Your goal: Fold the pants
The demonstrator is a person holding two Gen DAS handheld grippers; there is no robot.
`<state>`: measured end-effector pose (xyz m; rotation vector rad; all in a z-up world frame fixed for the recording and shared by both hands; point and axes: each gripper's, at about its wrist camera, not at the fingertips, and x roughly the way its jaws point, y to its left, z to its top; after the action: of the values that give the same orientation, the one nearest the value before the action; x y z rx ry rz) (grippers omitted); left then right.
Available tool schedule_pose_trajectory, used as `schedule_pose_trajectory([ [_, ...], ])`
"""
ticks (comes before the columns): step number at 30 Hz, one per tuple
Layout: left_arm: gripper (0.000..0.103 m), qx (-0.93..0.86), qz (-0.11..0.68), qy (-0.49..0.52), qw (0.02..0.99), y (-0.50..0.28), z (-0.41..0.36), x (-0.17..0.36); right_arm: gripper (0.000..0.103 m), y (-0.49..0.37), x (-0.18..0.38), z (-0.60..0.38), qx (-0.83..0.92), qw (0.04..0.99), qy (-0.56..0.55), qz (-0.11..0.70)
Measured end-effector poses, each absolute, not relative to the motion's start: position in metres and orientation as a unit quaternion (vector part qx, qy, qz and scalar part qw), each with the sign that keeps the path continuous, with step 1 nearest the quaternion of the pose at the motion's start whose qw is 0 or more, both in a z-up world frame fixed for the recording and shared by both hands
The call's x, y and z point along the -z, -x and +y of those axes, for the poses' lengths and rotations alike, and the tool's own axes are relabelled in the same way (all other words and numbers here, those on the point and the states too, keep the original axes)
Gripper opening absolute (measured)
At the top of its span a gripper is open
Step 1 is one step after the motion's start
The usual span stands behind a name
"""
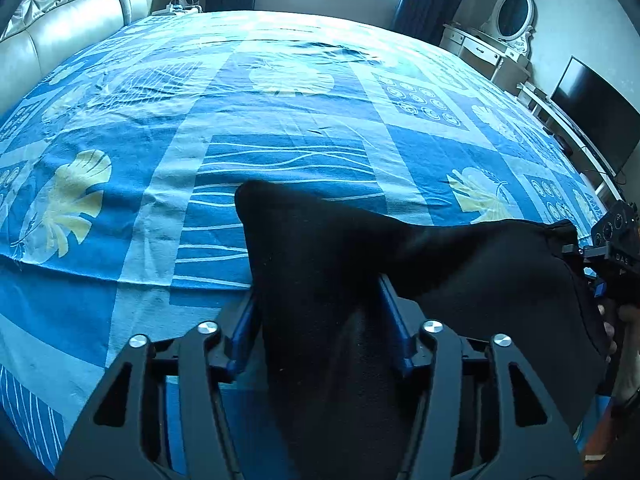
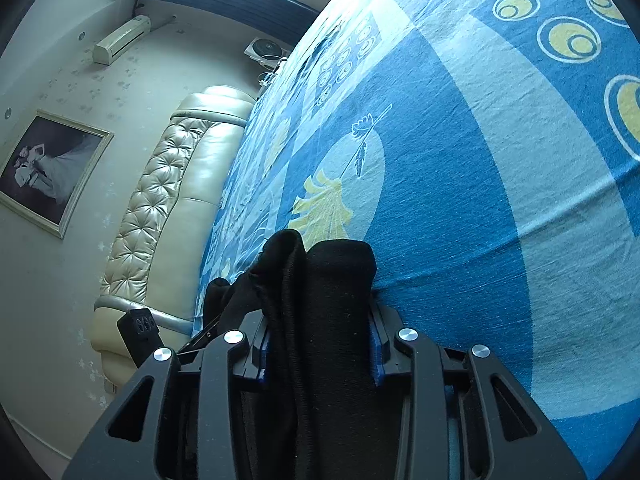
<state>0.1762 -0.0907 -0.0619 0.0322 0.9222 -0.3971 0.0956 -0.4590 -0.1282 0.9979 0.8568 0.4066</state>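
While the black pants (image 1: 320,264) hang bunched above the blue patterned bed (image 1: 120,200), both claws have cloth between their fingers. The left claw (image 1: 316,320) has its jaws spread, the fabric draped loosely through the gap. The right claw (image 2: 318,344) is clenched on a thick fold of the pants (image 2: 336,280).
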Motion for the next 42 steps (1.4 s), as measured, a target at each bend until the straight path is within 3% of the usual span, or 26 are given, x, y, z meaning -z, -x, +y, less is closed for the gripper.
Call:
schedule_pose_trajectory([
  [3, 0.086, 0.179, 0.445, 0.001, 0.877, -0.174, -0.083, 0.058, 0.053, -0.093, 0.123, -0.458, -0.192, 0.771, -0.467, 0.388],
  [5, 0.09, 0.178, 0.449, 0.015, 0.875, -0.17, -0.077, 0.057, 0.07, -0.088, 0.115, -0.456, -0.195, 0.773, -0.472, 0.377],
  [7, 0.091, 0.182, 0.456, 0.02, 0.871, -0.163, -0.073, 0.054, 0.079, -0.08, 0.109, -0.455, -0.192, 0.774, -0.478, 0.369],
  [23, 0.091, 0.258, 0.5, 0.197, 0.803, -0.065, -0.015, 0.063, 0.081, 0.014, 0.107, -0.478, -0.161, 0.756, -0.506, 0.382],
  [38, 0.092, 0.238, 0.522, 0.222, 0.788, -0.062, -0.032, 0.078, 0.084, -0.01, 0.109, -0.424, -0.142, 0.781, -0.434, 0.425],
  [40, 0.082, 0.232, 0.525, 0.211, 0.791, -0.063, -0.034, 0.077, 0.081, -0.012, 0.108, -0.419, -0.137, 0.785, -0.421, 0.433],
  [42, 0.055, 0.243, 0.529, 0.201, 0.788, -0.064, -0.039, 0.077, 0.068, -0.016, 0.108, -0.414, -0.132, 0.785, -0.409, 0.445],
])
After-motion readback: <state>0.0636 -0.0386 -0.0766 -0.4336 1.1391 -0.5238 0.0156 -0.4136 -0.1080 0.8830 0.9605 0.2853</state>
